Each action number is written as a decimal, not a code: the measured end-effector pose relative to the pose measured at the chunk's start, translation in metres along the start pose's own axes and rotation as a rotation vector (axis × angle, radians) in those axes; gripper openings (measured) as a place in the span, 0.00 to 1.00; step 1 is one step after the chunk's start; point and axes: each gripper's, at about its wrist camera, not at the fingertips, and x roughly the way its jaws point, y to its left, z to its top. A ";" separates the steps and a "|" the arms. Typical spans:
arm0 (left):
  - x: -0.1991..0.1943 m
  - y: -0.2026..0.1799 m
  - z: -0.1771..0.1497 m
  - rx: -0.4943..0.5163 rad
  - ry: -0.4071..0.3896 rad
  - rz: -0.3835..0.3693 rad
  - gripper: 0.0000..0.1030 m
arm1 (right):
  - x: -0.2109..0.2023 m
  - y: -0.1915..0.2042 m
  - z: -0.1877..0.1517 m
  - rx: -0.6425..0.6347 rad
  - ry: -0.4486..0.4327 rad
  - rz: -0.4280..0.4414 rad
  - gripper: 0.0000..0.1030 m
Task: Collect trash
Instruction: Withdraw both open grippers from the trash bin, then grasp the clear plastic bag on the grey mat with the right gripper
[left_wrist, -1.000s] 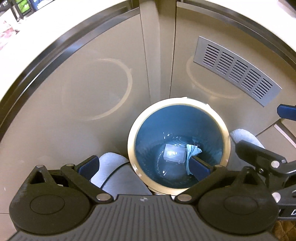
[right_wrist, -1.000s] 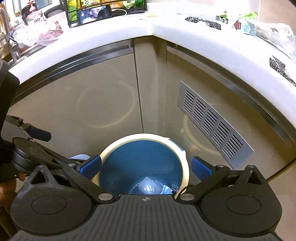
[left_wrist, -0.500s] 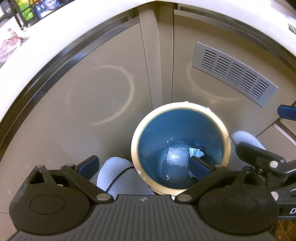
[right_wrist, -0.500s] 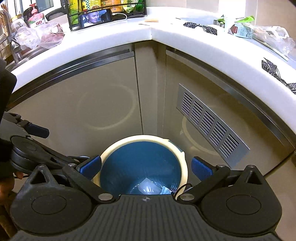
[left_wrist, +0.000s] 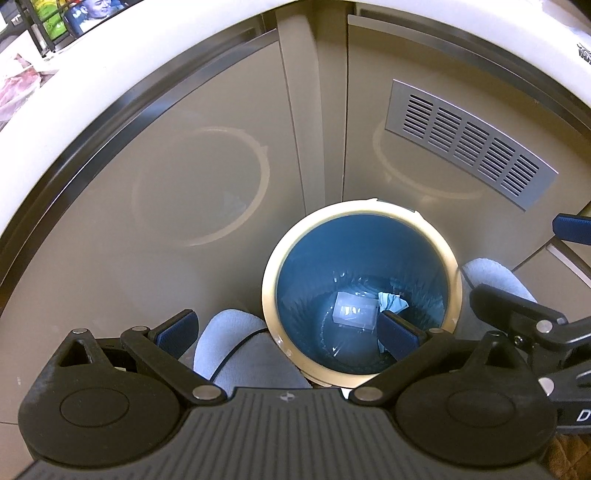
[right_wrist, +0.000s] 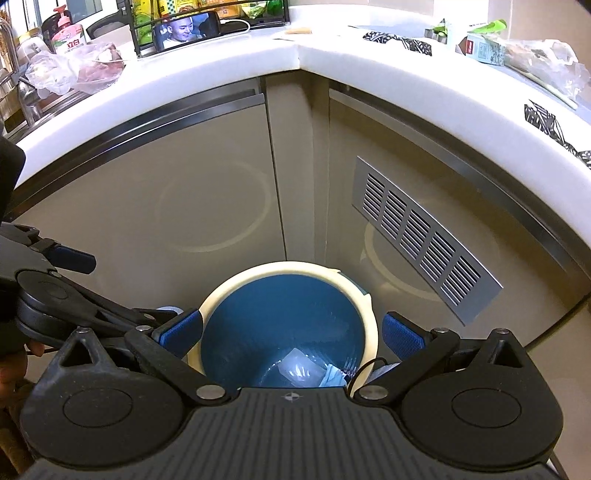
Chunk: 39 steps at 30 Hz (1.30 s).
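A round trash bin with a cream rim (left_wrist: 271, 280) and blue liner stands on the floor in the cabinet corner. At its bottom lie a clear plastic box (left_wrist: 355, 309) and a crumpled pale blue scrap (left_wrist: 393, 302). My left gripper (left_wrist: 286, 334) is open and empty above the bin's left rim. My right gripper (right_wrist: 291, 334) is open and empty, hovering over the same bin (right_wrist: 288, 267), where the box (right_wrist: 299, 369) shows. The right gripper also shows at the right edge of the left wrist view.
Beige cabinet doors (right_wrist: 184, 184) with a metal vent grille (right_wrist: 421, 240) rise behind the bin. The white counter (right_wrist: 295, 59) above carries a phone (right_wrist: 186, 31), plastic bags (right_wrist: 74, 70) and a carton (right_wrist: 484, 48). Grey slippers (left_wrist: 236, 339) flank the bin.
Both grippers have risen and pulled back from the bin, so more of the cabinets and counter shows. Both stay open and empty. The trash in the bin has not moved.
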 end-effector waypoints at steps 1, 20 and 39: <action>0.000 0.000 0.000 -0.001 0.000 0.000 1.00 | 0.000 -0.001 0.000 0.003 0.001 0.001 1.00; 0.005 0.007 0.004 -0.016 0.003 0.009 1.00 | 0.005 -0.005 -0.001 0.037 -0.004 0.004 1.00; -0.014 0.035 0.037 -0.103 -0.033 0.031 1.00 | -0.097 -0.119 0.104 0.242 -0.700 -0.179 1.00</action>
